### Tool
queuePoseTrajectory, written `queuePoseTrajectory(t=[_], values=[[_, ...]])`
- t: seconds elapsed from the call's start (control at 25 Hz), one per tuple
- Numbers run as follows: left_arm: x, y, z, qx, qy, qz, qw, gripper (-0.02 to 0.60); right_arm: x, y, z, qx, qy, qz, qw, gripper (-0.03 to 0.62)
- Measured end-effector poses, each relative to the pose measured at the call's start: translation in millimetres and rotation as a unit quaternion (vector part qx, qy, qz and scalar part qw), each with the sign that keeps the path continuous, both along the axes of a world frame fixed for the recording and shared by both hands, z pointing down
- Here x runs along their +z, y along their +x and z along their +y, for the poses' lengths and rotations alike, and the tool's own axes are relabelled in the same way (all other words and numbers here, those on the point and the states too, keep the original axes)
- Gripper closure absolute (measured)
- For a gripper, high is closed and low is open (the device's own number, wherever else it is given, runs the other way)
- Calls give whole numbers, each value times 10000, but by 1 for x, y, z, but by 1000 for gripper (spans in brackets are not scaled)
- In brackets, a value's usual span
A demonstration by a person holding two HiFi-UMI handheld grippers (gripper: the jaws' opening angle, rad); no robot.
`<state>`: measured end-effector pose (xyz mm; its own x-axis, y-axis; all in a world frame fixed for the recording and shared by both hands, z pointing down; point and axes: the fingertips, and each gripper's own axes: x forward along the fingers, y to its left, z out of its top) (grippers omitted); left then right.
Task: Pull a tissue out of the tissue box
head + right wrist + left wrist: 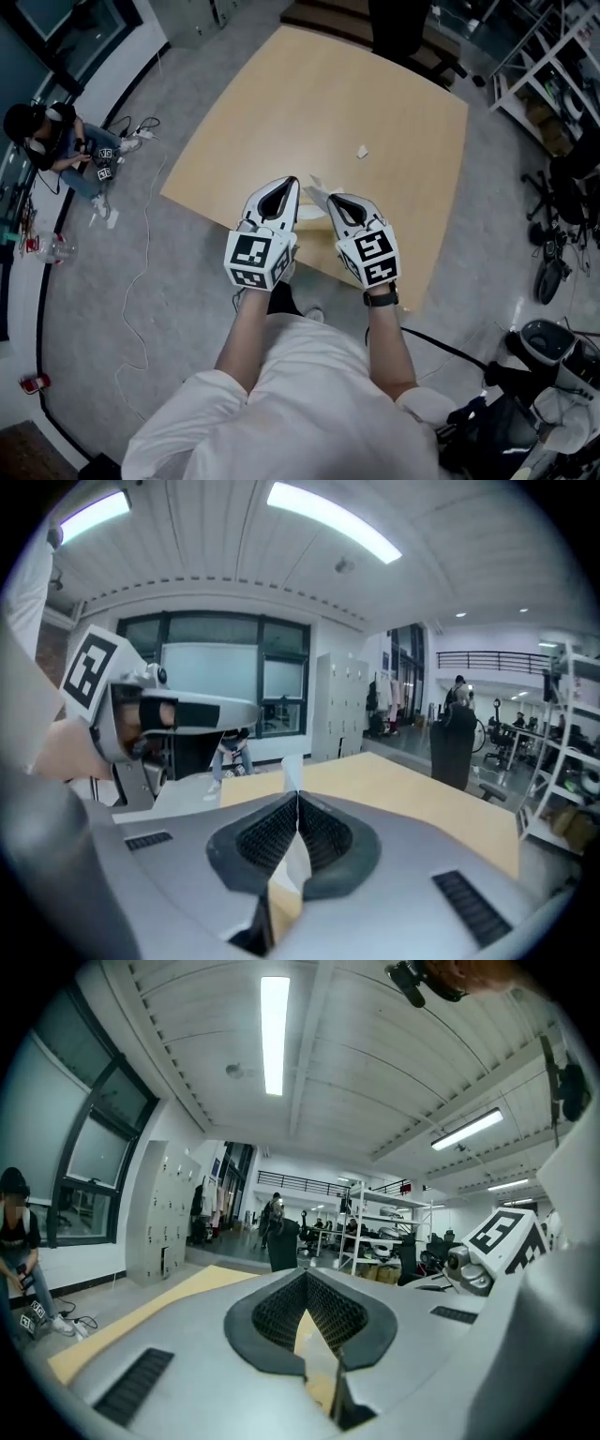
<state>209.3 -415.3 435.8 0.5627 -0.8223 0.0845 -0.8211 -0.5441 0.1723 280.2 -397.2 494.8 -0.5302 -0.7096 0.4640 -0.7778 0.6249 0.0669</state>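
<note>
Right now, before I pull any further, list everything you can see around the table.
table: one, tan wood, middle of the head view.
tissue: one, white, near the table's near edge, between the two grippers.
small scrap: one, white, on the table beyond the grippers.
seated person: one, dark top, on the floor at left.
bottle: one, clear, on the floor at left.
shelving: one unit, white, upper right.
tissue box: cannot be made out in any view.
left gripper: one, grey, jaws together, nothing seen in them.
right gripper: one, grey, jaws shut on the tissue.
</note>
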Motion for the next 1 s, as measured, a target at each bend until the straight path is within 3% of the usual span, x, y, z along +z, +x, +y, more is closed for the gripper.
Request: queuePoseTrajectory(t=[0.16, 0.44, 1.0], values=[[-19, 10, 22, -46, 212, 47, 9998, 581, -47, 19, 17, 387, 718, -313, 9962, 585], [-46, 43, 62, 8, 582, 40, 9983, 581, -108, 54, 62, 896, 1736, -672, 9784, 585], [-66, 97, 107, 336, 904, -62, 9953, 581, -136, 108, 110, 1388, 2216, -884, 9611, 585]])
